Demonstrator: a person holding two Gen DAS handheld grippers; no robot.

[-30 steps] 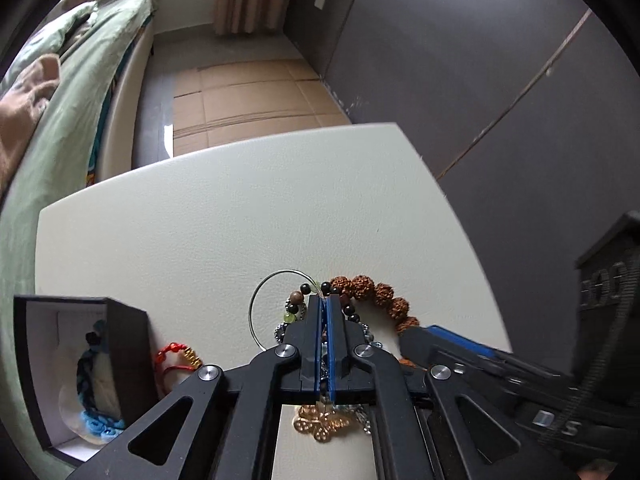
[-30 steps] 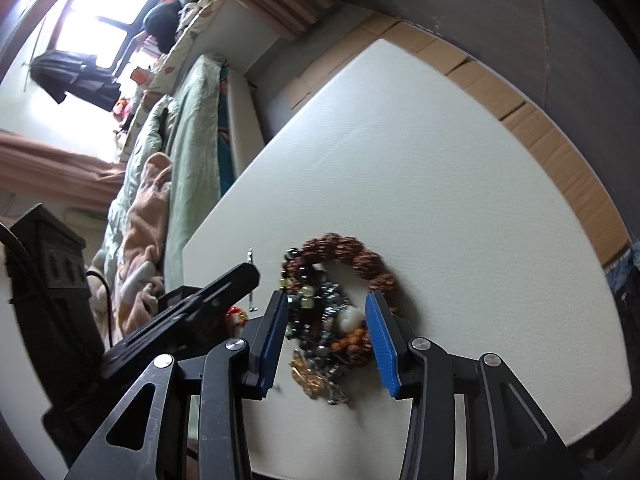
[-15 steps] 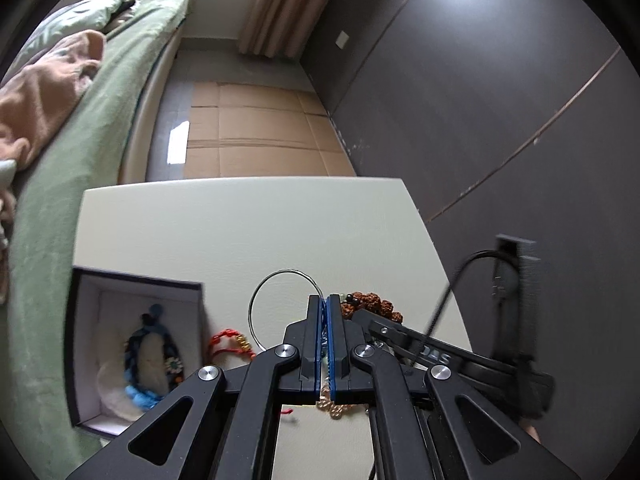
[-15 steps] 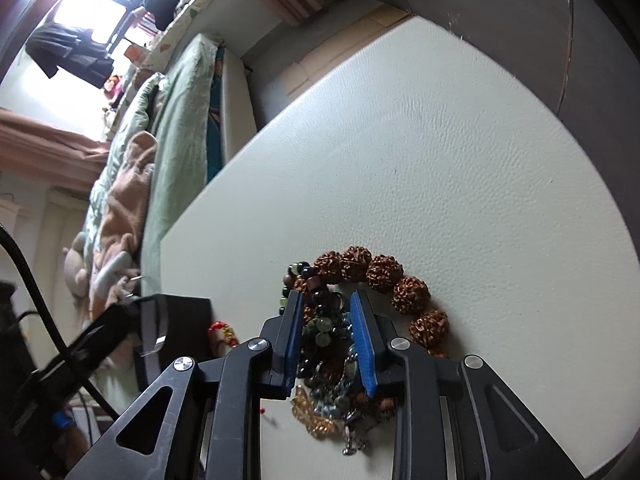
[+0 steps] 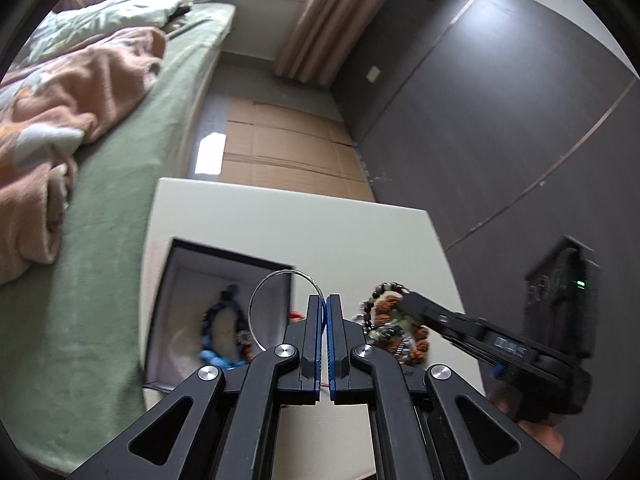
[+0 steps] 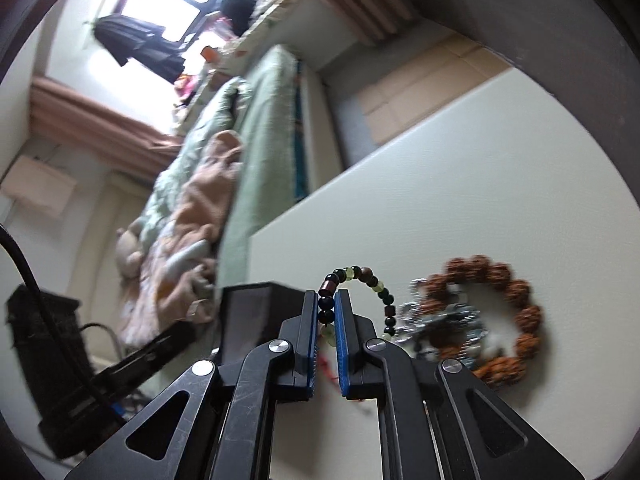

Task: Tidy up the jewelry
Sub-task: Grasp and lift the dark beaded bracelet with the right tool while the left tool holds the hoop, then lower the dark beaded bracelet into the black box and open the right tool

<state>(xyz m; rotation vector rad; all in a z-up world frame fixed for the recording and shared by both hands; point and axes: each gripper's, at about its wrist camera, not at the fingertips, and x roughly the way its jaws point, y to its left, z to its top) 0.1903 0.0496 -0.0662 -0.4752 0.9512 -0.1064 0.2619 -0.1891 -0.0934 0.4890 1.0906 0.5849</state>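
My left gripper [image 5: 324,298] is shut on a thin silver wire hoop [image 5: 276,275], held above the white table [image 5: 320,232] at the right edge of an open black box [image 5: 176,280]. A blue braided bracelet [image 5: 216,354] lies in the box. My right gripper [image 6: 328,294] is shut on a bracelet of dark and pale green beads [image 6: 376,284], lifted off the table. In the left wrist view the right gripper [image 5: 404,296] holds that bracelet to the hoop's right. A brown knobbly bead bracelet [image 6: 516,292] stays on the table around silver pieces [image 6: 444,320].
A red cord bracelet [image 5: 295,315] peeks out beside the box. A bed with green sheet [image 5: 120,200] and pink blanket runs along the table's left side. A dark wall [image 5: 500,120] stands to the right, cardboard-covered floor [image 5: 280,148] beyond the far edge.
My right gripper's jaws closed on the dark and green bead bracelet and raised it from the pile. My left gripper rose with the silver hoop and moved left, to the box's edge.
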